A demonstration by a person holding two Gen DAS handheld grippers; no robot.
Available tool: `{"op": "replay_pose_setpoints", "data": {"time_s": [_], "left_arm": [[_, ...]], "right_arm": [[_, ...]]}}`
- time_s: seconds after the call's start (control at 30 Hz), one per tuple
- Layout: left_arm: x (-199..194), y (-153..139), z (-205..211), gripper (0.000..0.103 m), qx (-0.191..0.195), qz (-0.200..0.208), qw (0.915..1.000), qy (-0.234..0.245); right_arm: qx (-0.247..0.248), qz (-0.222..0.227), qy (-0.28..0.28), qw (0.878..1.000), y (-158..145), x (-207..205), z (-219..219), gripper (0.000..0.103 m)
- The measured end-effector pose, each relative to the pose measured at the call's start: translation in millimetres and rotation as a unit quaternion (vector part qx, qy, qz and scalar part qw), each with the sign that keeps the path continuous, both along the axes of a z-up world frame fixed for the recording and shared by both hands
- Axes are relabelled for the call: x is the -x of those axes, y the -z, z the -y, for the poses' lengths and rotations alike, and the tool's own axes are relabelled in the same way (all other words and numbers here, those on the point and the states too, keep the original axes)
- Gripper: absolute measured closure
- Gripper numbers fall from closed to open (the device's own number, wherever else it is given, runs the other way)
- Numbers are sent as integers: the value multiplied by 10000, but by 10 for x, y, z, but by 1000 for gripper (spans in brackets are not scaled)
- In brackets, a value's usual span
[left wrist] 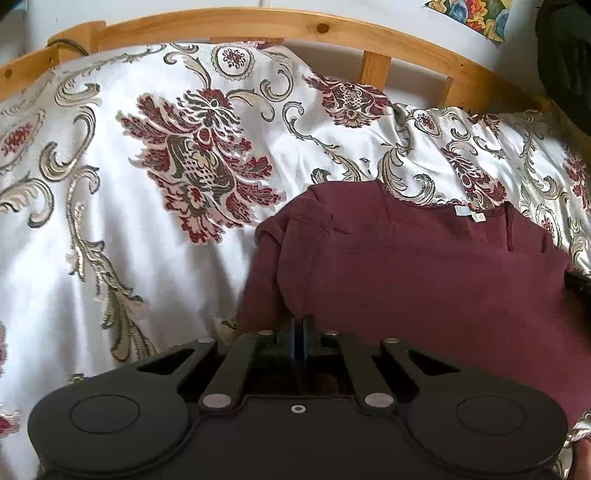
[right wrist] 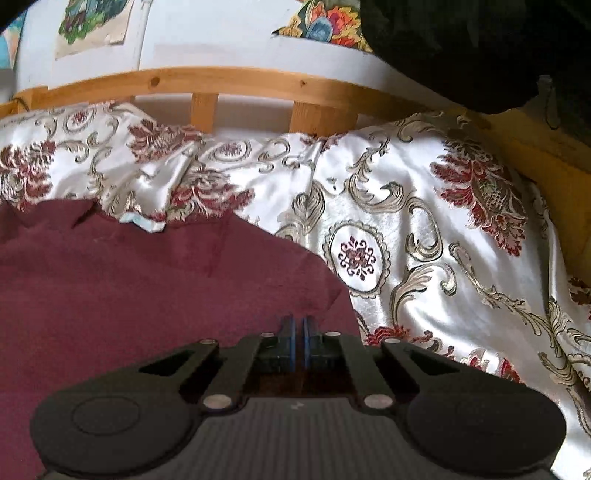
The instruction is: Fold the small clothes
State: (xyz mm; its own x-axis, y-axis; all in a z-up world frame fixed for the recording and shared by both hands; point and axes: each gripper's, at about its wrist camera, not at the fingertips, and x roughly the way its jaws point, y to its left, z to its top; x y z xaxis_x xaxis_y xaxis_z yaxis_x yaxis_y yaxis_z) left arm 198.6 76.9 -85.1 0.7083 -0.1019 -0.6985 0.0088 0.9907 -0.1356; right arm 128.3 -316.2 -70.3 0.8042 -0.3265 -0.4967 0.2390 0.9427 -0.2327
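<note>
Patterned satin bedspread [left wrist: 110,229] covers the bed below a wooden headboard [left wrist: 236,26]. On it lies a soft, light maroon garment [left wrist: 424,277]. Left gripper [left wrist: 298,326] and right gripper [right wrist: 298,328] are closed, seemingly pinching its near edge corners; that is the best hold.

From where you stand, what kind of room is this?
Most likely a bedroom. A wooden bed frame with slats runs along the wall, a shiny floral bedspread covers the bed, and a maroon garment lies on it with both claws closed on its near edge.
</note>
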Motion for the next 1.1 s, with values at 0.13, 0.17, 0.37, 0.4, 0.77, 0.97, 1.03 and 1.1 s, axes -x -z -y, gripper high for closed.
{"op": "replay_pose_setpoints", "data": {"time_s": [0.13,0.17,0.37,0.4,0.77,0.97,1.03,1.1], "left_arm": [[13,-26,-67,100,317,185,9993,-117],[35,-73,-73,100,370,345,9987,-112],[122,-265,154,100,-442,974,9941,205],[119,-257,183,100,-567,997,9932,218],[161,-398,281,100,-852,1831,9792,182],[-167,-88,164,99,-531,744,9958,72],[-214,-6,117,97,-412,438,9982,34],[-240,49,76,92,-303,230,9993,-17]], "right_arm": [[105,60,56,9999,-14,24,-16,98],[127,170,64,9998,-44,52,-17,98],[517,581,-3,9970,-165,137,-107,99],[578,608,9,9965,-169,140,-115,99],[1143,1167,67,9865,-272,172,-194,99],[1007,356,82,9942,-76,1,-145,99],[906,112,128,9957,-30,-39,-123,99],[762,-118,186,9969,35,-50,-94,99]]}}
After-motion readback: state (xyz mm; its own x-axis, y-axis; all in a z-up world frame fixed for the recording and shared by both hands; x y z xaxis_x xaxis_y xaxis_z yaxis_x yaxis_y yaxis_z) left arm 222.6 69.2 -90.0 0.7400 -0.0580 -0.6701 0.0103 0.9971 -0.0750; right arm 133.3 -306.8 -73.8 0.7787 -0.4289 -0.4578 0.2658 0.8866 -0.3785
